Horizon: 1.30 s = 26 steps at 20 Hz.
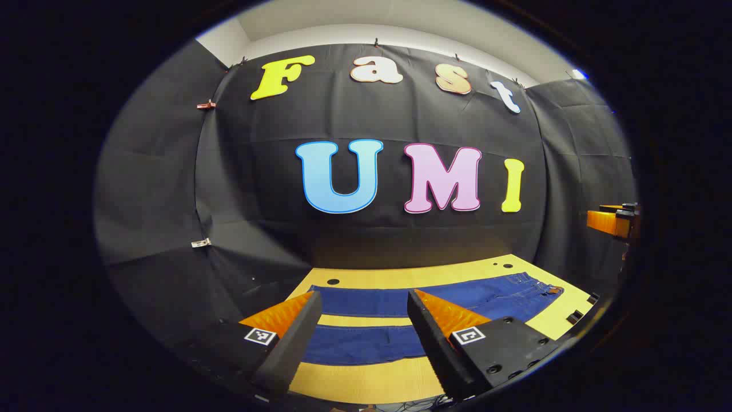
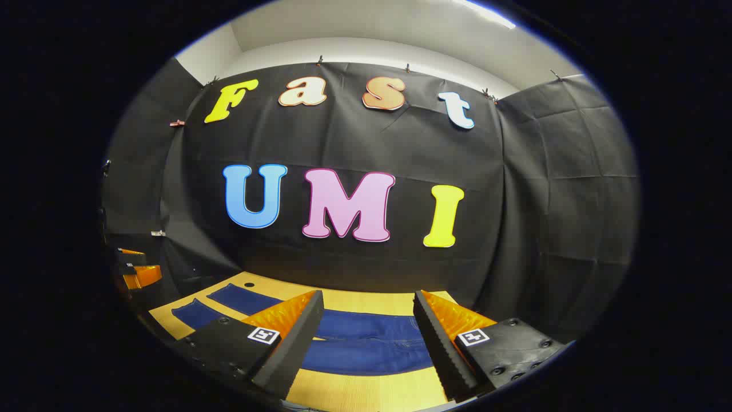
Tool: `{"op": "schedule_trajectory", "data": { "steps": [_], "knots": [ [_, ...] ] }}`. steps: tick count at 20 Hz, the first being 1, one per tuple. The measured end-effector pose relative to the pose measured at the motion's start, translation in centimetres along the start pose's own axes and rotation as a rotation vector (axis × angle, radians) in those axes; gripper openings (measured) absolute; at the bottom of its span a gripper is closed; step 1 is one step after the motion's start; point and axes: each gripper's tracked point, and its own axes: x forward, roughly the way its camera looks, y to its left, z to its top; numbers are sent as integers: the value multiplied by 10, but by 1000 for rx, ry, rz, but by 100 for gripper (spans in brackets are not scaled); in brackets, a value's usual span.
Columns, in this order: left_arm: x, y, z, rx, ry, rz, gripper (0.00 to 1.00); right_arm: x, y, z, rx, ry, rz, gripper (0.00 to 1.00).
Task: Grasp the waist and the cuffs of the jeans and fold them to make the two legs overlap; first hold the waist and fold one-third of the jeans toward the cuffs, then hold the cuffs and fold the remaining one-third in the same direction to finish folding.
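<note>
Jeans flat, nothing grabbed yet

Both hand-held grippers, left (image 1: pixel 361 326) and right (image 2: pixel 366 326), are wide and hold nothing; the jeans (image 1: pixel 400 320) lie below on the surface (image 1: pixel 366 380). Pinch waist and cuffs together.

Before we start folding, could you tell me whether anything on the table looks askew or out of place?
Nothing stands out. The jeans lie flat on the table with both legs spread apart, unfolded, and both grippers hover open above them.
</note>
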Motion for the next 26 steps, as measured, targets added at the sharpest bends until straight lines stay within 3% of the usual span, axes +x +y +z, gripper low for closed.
{"op": "schedule_trajectory", "data": {
  "steps": [5,9,15,21,26],
  "knots": [
    [40,0,-3,25,35,0,95,38,-17,2,-7,3,-17,94],
    [69,2,-9,38,71,2,95,70,-12,0,-42,-4,21,96],
    [100,5,-9,-40,69,25,96,107,-4,-19,-27,38,21,94],
    [119,13,-14,-13,70,20,96,122,-2,-24,-54,46,24,96],
    [135,38,-51,8,168,33,96,122,-16,-32,-78,67,-12,96]
  ]
}}
